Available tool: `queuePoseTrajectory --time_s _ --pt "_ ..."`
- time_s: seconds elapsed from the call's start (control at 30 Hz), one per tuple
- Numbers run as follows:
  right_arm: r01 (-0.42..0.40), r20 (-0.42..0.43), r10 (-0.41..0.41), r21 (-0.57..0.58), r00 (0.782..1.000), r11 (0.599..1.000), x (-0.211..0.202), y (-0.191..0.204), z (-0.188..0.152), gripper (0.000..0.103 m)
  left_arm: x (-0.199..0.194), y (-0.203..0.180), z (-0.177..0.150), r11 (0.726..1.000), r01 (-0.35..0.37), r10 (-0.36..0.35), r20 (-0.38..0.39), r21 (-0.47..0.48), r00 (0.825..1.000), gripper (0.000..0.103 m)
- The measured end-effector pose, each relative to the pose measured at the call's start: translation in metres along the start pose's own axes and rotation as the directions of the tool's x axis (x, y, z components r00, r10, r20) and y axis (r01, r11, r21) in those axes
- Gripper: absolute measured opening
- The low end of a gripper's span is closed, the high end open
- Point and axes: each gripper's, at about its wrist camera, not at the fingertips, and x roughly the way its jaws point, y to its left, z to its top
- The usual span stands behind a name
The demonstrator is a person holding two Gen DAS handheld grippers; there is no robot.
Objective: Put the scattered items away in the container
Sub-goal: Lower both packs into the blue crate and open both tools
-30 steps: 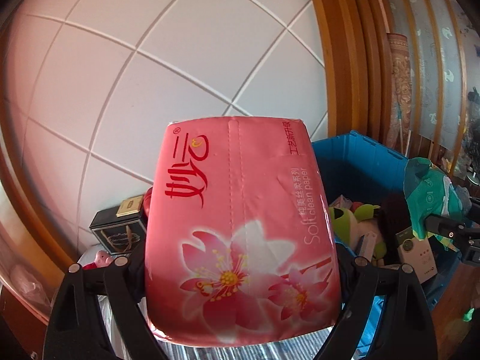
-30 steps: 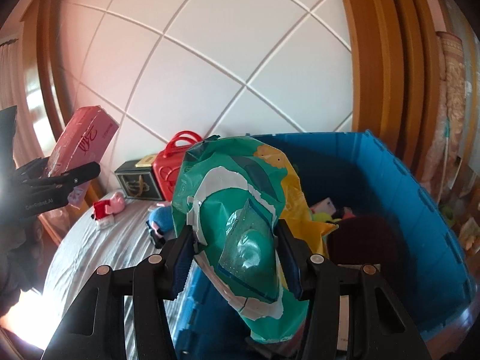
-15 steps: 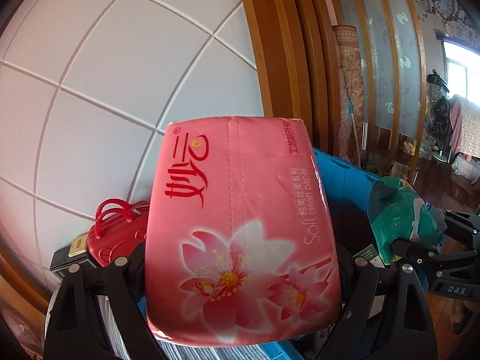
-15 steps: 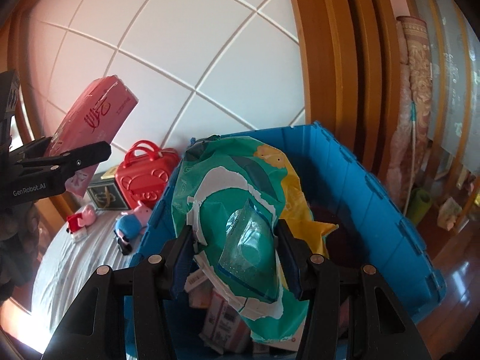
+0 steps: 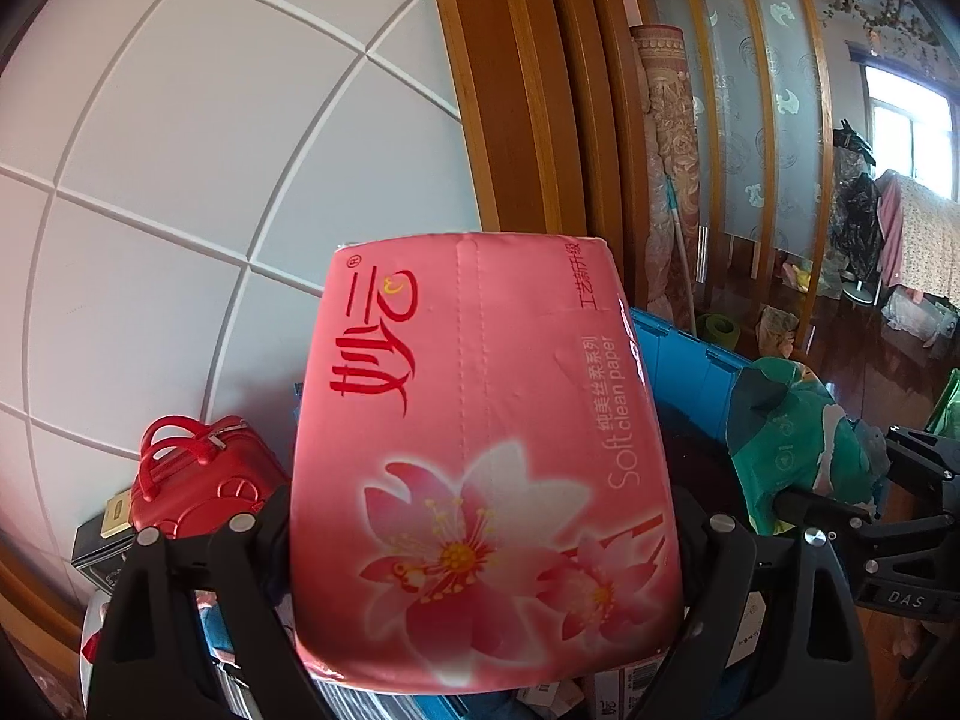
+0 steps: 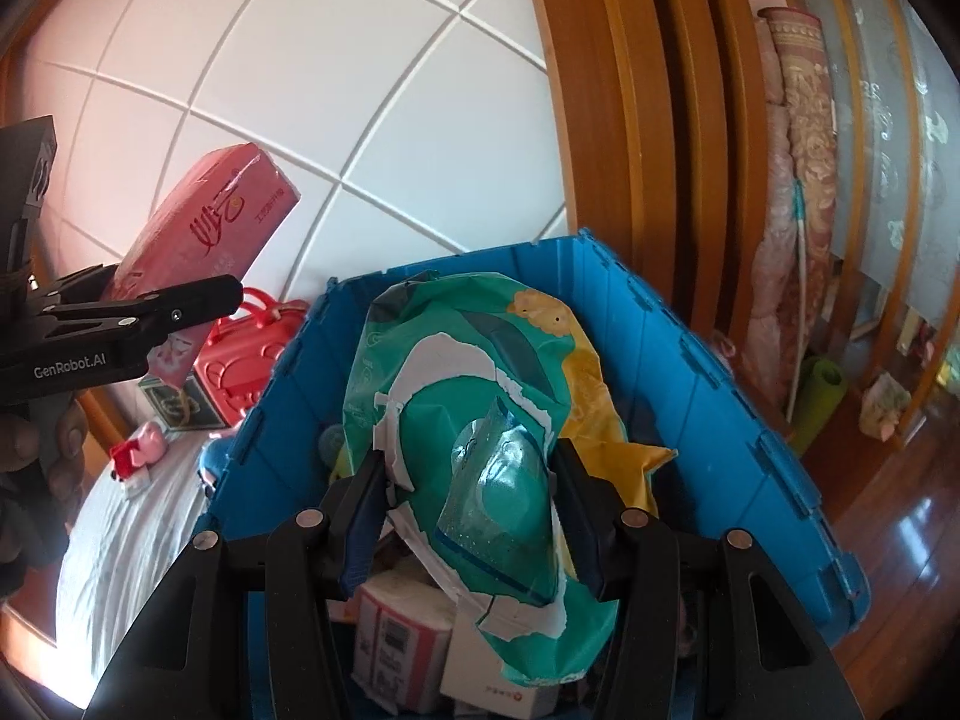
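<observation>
Left tool (image 5: 480, 540) clamps pink tissue pack (image 5: 480, 450) mid-body; soft, light, compressible. Right tool (image 6: 468, 516) pinches torn green bag (image 6: 480, 420), crinkly, flimsy, above blue crate (image 6: 720, 420).

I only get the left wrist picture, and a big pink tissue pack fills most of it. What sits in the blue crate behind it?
Observer: In the right wrist view the blue crate already holds small boxes, among them a pink and white one.
Operator: What is that green thing at my right edge?
Observer: A torn green and yellow bag, pinched by the right gripper above the crate's opening.
Operator: Anything left outside the crate?
Observer: Yes. A small pink pig toy lies on the pale cloth to the crate's left, near the red toy case.
Operator: Is my tissue pack over the crate?
Observer: Not clearly. The tissue pack is up in the air to the crate's left, roughly above the case.
</observation>
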Motion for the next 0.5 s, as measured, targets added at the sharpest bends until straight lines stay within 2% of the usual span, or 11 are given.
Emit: queuePoseTrajectory --time_s 0.17,0.2,0.27,0.33,0.5 --pt "0.011 -0.002 -0.011 0.003 1.000 1.000 0.005 -0.007 0.002 0.053 0.007 -0.003 0.003 1.000 0.002 -0.002 0.006 -0.007 1.000 0.090" --pt "0.014 0.004 -0.015 0.006 1.000 1.000 0.005 -0.009 0.003 0.057 0.008 -0.002 0.004 1.000 0.008 -0.008 0.009 -0.020 1.000 0.091" --pt "0.027 0.022 -0.027 0.005 0.999 1.000 0.004 -0.011 0.004 0.071 0.008 0.001 0.004 0.999 0.034 -0.034 0.001 -0.043 0.999 0.093" --pt "0.051 0.041 -0.052 0.013 0.998 0.999 0.003 -0.014 0.006 0.102 0.009 0.001 0.004 0.998 0.045 -0.045 -0.005 -0.052 0.999 0.102" --pt "0.047 0.031 -0.047 0.020 0.998 0.999 0.008 -0.014 0.009 0.103 0.004 0.002 0.004 0.999 0.023 -0.023 0.017 -0.033 1.000 0.102"
